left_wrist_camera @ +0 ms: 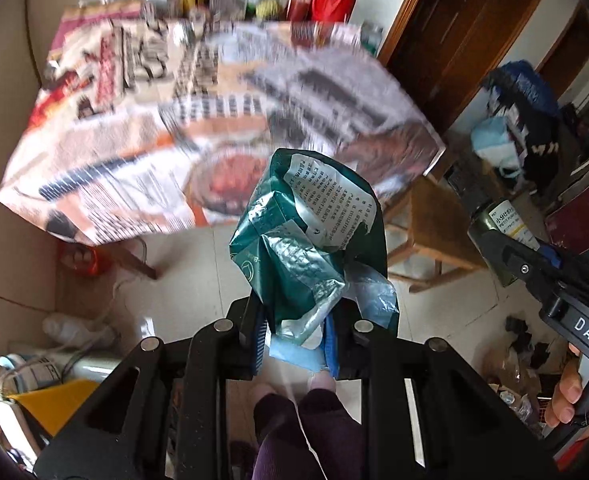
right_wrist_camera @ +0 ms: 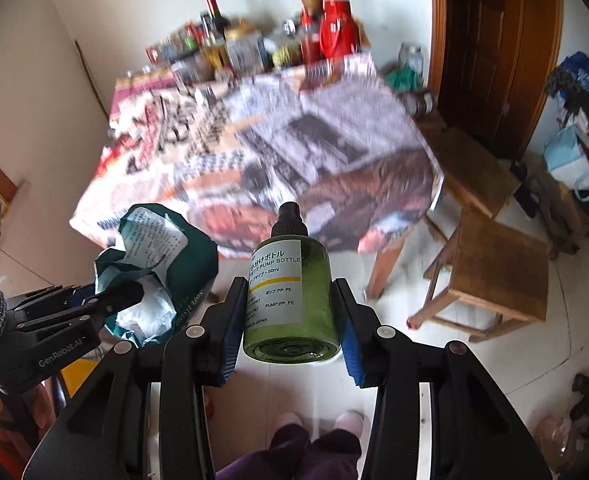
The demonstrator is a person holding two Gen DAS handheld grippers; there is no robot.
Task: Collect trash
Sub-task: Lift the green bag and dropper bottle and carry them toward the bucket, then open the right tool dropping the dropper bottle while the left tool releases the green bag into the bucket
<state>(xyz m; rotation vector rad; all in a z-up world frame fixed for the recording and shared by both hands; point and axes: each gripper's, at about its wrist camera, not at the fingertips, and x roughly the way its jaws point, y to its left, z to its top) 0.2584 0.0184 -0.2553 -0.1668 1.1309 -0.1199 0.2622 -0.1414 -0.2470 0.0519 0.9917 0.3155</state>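
My left gripper [left_wrist_camera: 294,340] is shut on a crumpled green tissue wrapper [left_wrist_camera: 306,240] with clear plastic and a pale blue scrap hanging from it. It holds this in the air above the floor. The wrapper also shows in the right wrist view [right_wrist_camera: 162,272], left of the right gripper. My right gripper [right_wrist_camera: 290,320] is shut on a small green pump bottle [right_wrist_camera: 290,300] with a black cap and a white label. The bottle also shows at the right of the left wrist view [left_wrist_camera: 498,236]. Both grippers are in front of the table.
A table [right_wrist_camera: 254,152] covered with printed paper stands ahead, with bottles and jars [right_wrist_camera: 254,44] crowded at its far edge. Wooden stools [right_wrist_camera: 498,272] stand to the right. A dark door [right_wrist_camera: 494,40] is behind them. Bags [right_wrist_camera: 574,152] and floor clutter lie at the right.
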